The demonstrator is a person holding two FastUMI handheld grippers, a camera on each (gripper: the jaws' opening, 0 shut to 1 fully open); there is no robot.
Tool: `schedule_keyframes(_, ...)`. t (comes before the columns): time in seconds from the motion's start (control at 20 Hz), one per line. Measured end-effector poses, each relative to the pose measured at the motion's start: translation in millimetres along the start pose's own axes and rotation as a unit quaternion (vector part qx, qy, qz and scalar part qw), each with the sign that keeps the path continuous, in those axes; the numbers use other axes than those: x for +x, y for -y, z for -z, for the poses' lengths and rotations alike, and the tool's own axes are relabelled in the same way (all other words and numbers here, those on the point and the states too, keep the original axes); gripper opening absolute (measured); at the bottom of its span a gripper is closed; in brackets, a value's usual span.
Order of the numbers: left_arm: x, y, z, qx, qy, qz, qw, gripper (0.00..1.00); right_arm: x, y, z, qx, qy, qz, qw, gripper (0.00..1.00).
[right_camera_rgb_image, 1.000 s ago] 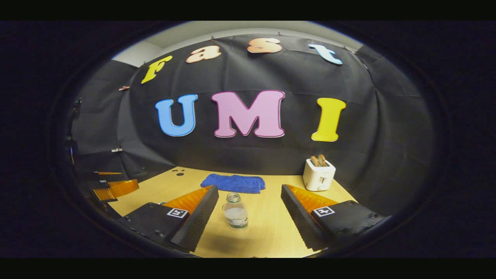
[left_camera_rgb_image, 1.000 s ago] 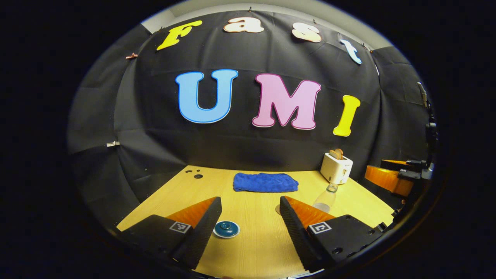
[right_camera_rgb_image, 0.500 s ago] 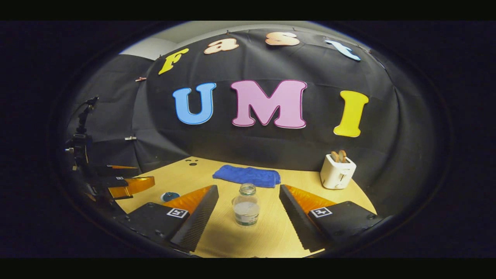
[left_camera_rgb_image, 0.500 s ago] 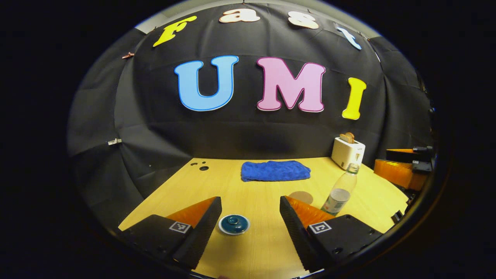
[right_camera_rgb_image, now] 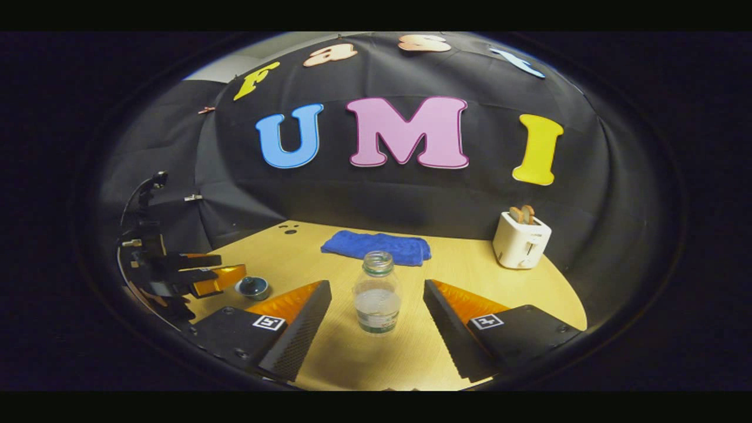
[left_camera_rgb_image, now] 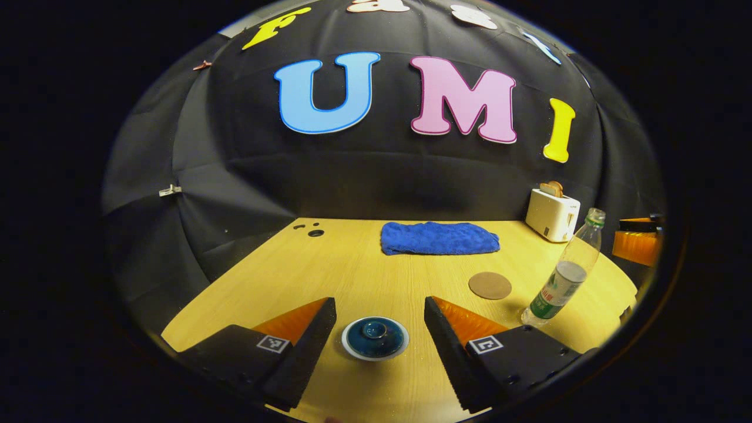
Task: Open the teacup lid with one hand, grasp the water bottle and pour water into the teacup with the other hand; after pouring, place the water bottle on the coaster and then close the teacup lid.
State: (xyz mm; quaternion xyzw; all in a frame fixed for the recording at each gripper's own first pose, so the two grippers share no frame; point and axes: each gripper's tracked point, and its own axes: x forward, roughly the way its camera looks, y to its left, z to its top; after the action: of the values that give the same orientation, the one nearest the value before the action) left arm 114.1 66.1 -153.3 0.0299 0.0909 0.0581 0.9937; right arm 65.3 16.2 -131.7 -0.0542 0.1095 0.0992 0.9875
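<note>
Two tongs stand with their fingers apart, each framing one thing on the wooden counter (left_camera_rgb_image: 364, 270). In the left gripper view, the left tongs (left_camera_rgb_image: 380, 329) hang above the near edge with the lidded teacup (left_camera_rgb_image: 375, 338) between the fingers, touched by neither; its dark blue lid (left_camera_rgb_image: 374, 333) sits in place on the cup. Beyond the right finger lies the round brown coaster (left_camera_rgb_image: 490, 285), bare, and just right of it the bottle (left_camera_rgb_image: 563, 277) stands near the counter's right edge, clear, uncapped, with water partway up. Farther back a folded blue cloth (left_camera_rgb_image: 440, 238) lies near the far edge, and a white toaster (left_camera_rgb_image: 552, 214) with bread in its slots stands at the far right corner.

In the right gripper view, the right tongs (right_camera_rgb_image: 377, 324) sit at the near edge with the bottle (right_camera_rgb_image: 377, 294) upright between the fingers, a gap on each side, so nothing is gripped. To the left, near the counter's left edge, the teacup (right_camera_rgb_image: 253, 287) stands just beside the left tongs (right_camera_rgb_image: 220, 276), seen from the side. The cloth (right_camera_rgb_image: 376, 247) lies behind the bottle, and the toaster (right_camera_rgb_image: 521, 241) stands toward the far right corner.
</note>
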Motion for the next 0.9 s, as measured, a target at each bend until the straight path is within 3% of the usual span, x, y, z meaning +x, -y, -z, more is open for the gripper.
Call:
schedule_keyframes(0.05,10,-1,9,0.011,-0.004,-0.003,1.000,0.98,3,-1,4,0.002,-0.004,-0.001,1.000,0.98)
schedule_keyframes(0.5,38,-4,36,0.015,-0.016,-0.023,0.999,0.73,19,-5,35,0.013,-0.020,0.001,1.000,0.98)
schedule_keyframes(0.8,34,-1,52,0.010,-0.030,-0.013,0.999,0.70,27,-5,37,0.010,-0.012,0.007,1.000,0.98)
schedule_keyframes(0.9,33,-2,53,0.024,-0.028,-0.014,0.999,0.59,29,-5,40,0.013,-0.011,0.010,1.000,0.98)
